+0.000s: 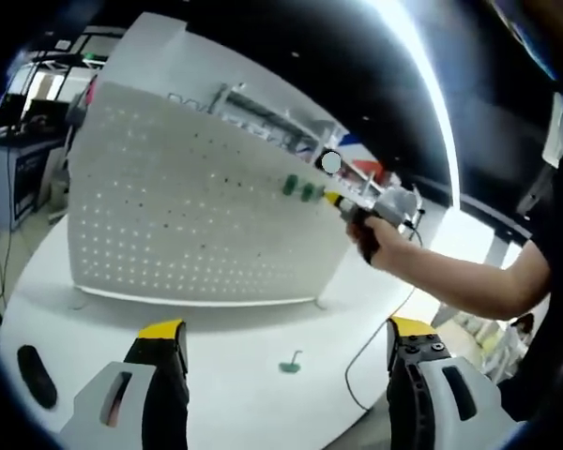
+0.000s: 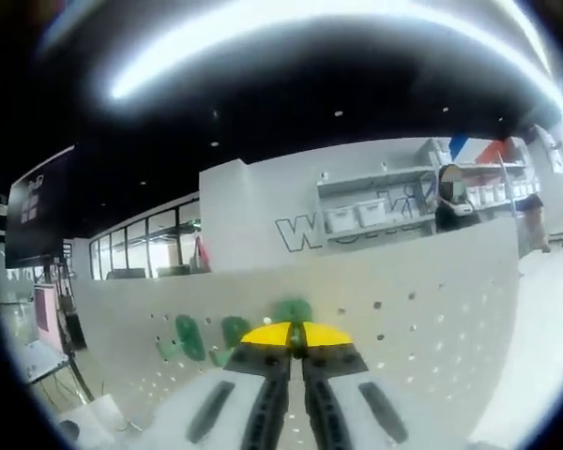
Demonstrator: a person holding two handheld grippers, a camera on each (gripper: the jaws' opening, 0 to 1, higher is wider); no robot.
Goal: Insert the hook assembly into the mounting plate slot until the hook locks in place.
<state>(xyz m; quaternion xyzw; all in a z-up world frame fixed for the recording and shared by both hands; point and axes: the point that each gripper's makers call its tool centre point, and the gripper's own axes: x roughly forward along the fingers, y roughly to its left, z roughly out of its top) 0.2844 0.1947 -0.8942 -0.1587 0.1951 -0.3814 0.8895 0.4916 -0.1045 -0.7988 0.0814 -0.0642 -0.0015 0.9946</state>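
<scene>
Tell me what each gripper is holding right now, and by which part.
The left gripper is open and empty. The right gripper is shut against the white perforated pegboard; whether a green plastic hook sits between its jaws cannot be told.

Your white pegboard (image 1: 197,216) is dotted with rows of small holes; green hooks (image 1: 298,188) sit on it, another green hook (image 1: 290,363) lies on the white bench (image 1: 244,347), and your gripper (image 2: 296,339) has yellow tips.

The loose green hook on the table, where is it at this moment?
In the left gripper view, the green hook lies on the white table, in front of the pegboard and between the left gripper jaws.
</scene>
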